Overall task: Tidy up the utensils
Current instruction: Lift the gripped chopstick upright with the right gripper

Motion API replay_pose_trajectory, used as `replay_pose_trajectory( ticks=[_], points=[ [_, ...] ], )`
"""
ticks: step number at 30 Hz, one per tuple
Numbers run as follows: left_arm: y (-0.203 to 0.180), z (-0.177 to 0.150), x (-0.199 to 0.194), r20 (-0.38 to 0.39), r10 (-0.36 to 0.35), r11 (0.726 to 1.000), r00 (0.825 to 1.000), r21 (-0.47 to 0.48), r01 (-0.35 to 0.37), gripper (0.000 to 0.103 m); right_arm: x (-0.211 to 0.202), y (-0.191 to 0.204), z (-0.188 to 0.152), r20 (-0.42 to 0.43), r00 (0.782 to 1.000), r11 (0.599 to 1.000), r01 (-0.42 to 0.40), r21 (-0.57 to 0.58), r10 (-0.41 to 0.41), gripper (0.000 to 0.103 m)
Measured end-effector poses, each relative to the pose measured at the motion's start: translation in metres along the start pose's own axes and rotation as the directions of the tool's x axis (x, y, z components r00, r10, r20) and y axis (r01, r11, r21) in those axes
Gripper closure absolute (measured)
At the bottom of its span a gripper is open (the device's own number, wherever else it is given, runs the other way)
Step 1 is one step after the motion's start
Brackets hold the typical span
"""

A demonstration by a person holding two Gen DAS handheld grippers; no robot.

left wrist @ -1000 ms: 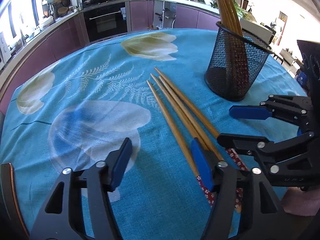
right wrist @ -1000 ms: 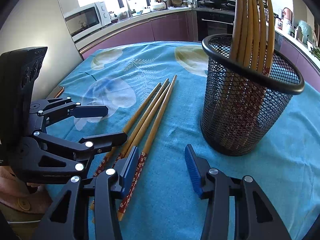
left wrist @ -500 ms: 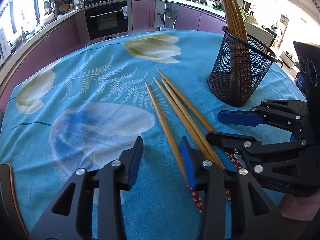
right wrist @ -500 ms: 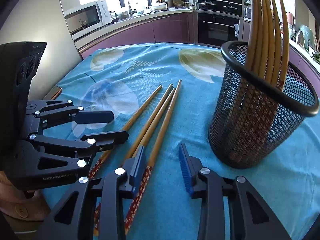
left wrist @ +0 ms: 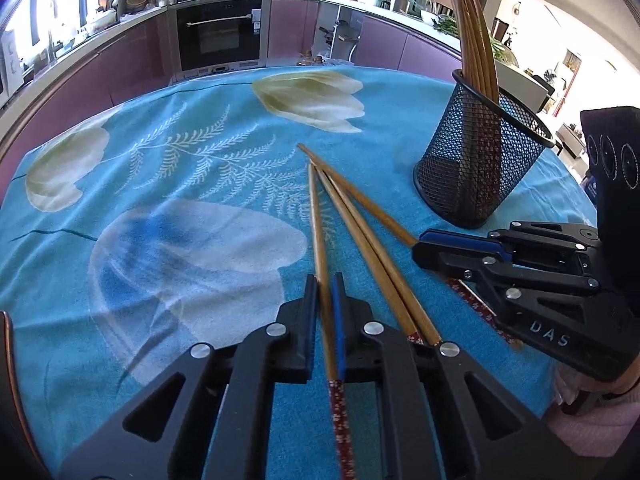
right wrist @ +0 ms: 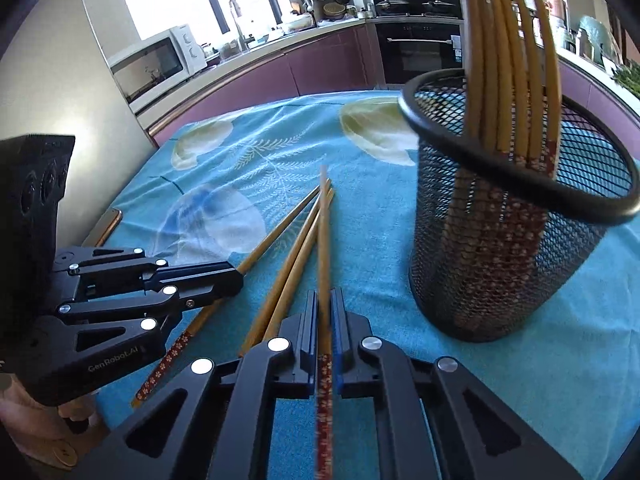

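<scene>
Two chopsticks are pinched at once on a blue floral cloth point(left wrist: 208, 168) covering the counter. The left hand-held gripper point(left wrist: 325, 312) is pressed together on the leftmost chopstick point(left wrist: 317, 216), gripped just ahead of its red patterned end. The right hand-held gripper point(right wrist: 324, 328) is pressed together on the rightmost chopstick point(right wrist: 323, 240), also near its patterned end. Both sticks appear to lie low against the cloth; whether either is lifted cannot be told.

Two loose chopsticks point(left wrist: 360, 232) lie between the gripped ones, the four converging at their tips. The mesh holder point(right wrist: 492, 260) stands upright just beside the fan, to the right, with several chopsticks point(right wrist: 504, 60) already leaning inside it.

The step in hand is judged to be the lift and transfer into the holder. It is best done by raising each stick clear of its neighbours before it is swung, since the tips sit close together and one may be dragged by another. Each stick should be tilted toward upright and fed in through the open part of the rim, away from the leaning sticks.

The light holder could be tipped if its rim is struck. The two hand-held grippers work close together, so one at a time over the holder is judged safer. Kitchen cabinets, an oven point(left wrist: 220, 36) and a microwave point(right wrist: 158, 60) are seen behind, well apart from the work.
</scene>
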State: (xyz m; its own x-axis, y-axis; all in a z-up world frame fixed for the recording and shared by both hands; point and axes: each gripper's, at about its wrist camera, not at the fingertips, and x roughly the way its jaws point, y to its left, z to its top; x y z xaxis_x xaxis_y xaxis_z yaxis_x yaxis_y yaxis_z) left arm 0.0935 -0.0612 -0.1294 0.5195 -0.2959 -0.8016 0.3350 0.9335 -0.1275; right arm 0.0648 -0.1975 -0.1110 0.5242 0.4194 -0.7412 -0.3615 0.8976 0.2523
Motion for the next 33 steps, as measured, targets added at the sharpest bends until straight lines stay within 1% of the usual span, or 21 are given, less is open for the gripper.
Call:
replay_pose_trajectory(
  ticks=[4,8,12,14,16,18,23,24,25,27,33],
  points=[
    [0.000,-0.002,-0.008,0.016,-0.011,1.000,1.000,0.003,0.011,0.096,-0.008,0.002,0.001,0.015,1.000,1.000,-0.019,-0.013,0.019,0.097],
    [-0.003,-0.005,-0.011,0.007,-0.033,0.999,0.999,0.020,0.032,0.096,-0.008,0.008,-0.001,-0.014,0.999,0.998,-0.051,-0.041,0.051,0.097],
    [-0.005,-0.008,-0.007,-0.016,-0.034,0.999,0.999,0.039,0.035,0.096,-0.003,0.011,-0.004,-0.050,0.998,0.997,-0.053,-0.060,0.050,0.097],
    [-0.005,-0.008,-0.005,-0.024,-0.039,0.998,0.999,0.044,0.040,0.095,-0.001,0.010,-0.005,-0.060,0.997,0.997,-0.046,-0.060,0.042,0.095],
    [-0.005,-0.008,-0.003,-0.031,-0.037,0.998,0.999,0.048,0.038,0.093,0.001,0.010,-0.005,-0.066,0.997,0.997,-0.040,-0.064,0.035,0.094],
    [-0.003,-0.007,0.000,-0.040,-0.041,0.998,0.998,0.046,0.043,0.093,0.002,0.011,-0.004,-0.065,0.997,0.997,-0.036,-0.071,0.031,0.093],
    [-0.001,0.001,0.006,-0.048,-0.054,0.997,0.997,0.054,0.057,0.092,0.007,0.010,0.000,-0.058,0.998,0.997,-0.035,-0.076,0.031,0.092],
    [-0.001,0.003,0.007,-0.049,-0.054,0.997,0.997,0.050,0.056,0.092,0.007,0.010,0.001,-0.056,0.998,0.996,-0.034,-0.077,0.030,0.094],
    [-0.001,0.004,0.008,-0.049,-0.050,0.998,0.998,0.048,0.052,0.095,0.007,0.010,0.001,-0.052,0.998,0.997,-0.033,-0.075,0.030,0.097],
    [-0.001,0.006,0.008,-0.047,-0.042,0.998,0.998,0.040,0.044,0.095,0.006,0.008,0.001,-0.048,0.998,0.997,-0.038,-0.068,0.034,0.097],
    [-0.001,0.008,-0.009,-0.006,-0.069,0.997,0.998,0.028,0.069,0.095,-0.014,0.006,0.004,0.004,0.998,0.996,-0.059,-0.070,0.060,0.097]
  ],
)
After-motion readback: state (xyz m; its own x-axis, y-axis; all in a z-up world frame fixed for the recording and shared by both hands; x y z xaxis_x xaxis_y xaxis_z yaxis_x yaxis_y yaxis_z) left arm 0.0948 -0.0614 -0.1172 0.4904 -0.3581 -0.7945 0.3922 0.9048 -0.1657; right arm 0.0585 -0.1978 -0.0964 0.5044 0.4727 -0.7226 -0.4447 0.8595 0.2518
